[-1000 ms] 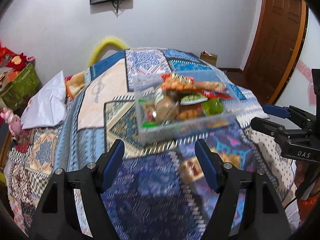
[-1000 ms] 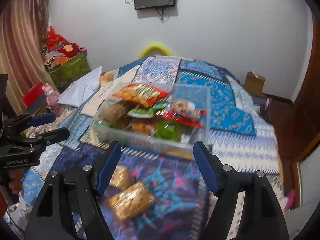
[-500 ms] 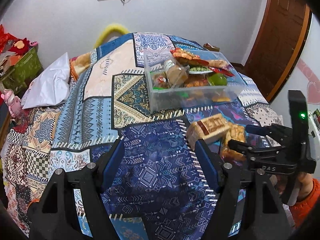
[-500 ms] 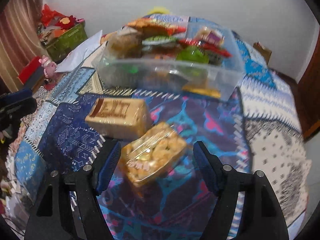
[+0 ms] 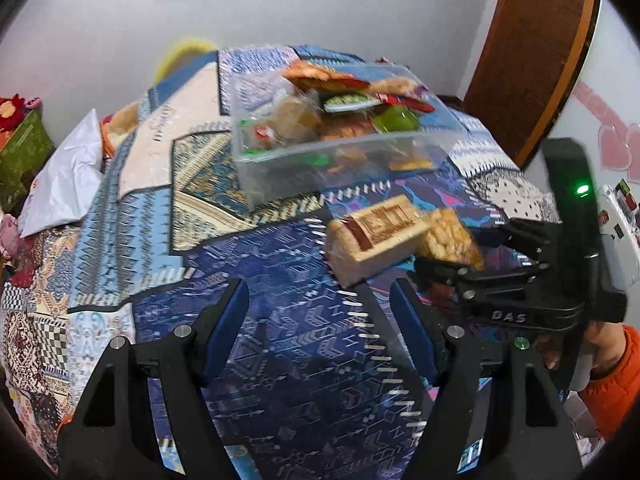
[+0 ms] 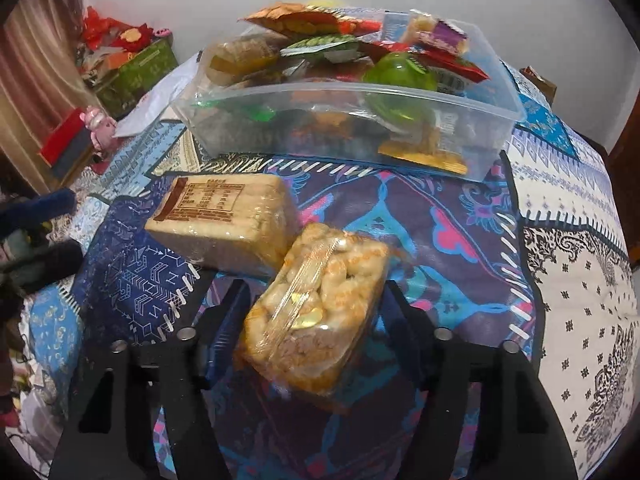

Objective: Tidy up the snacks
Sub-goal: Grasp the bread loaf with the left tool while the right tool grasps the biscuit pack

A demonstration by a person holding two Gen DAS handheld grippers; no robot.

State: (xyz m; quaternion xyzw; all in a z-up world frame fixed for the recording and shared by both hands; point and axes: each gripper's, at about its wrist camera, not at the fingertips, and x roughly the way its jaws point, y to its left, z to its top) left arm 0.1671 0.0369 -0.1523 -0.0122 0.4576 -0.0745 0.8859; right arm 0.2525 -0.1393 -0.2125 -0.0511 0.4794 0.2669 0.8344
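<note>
Two wrist views over a bed covered by a patchwork quilt (image 5: 280, 360). The left gripper (image 5: 320, 308) is hovering released above bare blue fabric, with nothing between its blue pads. The right gripper (image 6: 316, 312) is carrying the raised letters "DAS" on its black body, legible in the left wrist view, where a green light is glowing on the unit above it; its jaws have just been closing, and they are now pressing on both sides of the clear-wrapped pack of golden puffed snacks (image 6: 320, 312), which is resting tilted on the quilt. Just beside this pack, and touching its far corner, the pale wafer pack (image 6: 224, 224) is lying flat; a brown printed label panel is facing up on it, but the text is too small to read, and the large brown lettering seen from the left is blurred. Behind both packs, the clear plastic tub (image 6: 496, 120) is sitting on the quilt, filled past its rim with mixed snacks: an orange-red bag on top, a green-lidded cup, a round green item, a bag of pale biscuits and several small wrappers whose print cannot be made out. A hand in an orange sleeve (image 5: 616, 364) is gripping the right gripper's handle.
</note>
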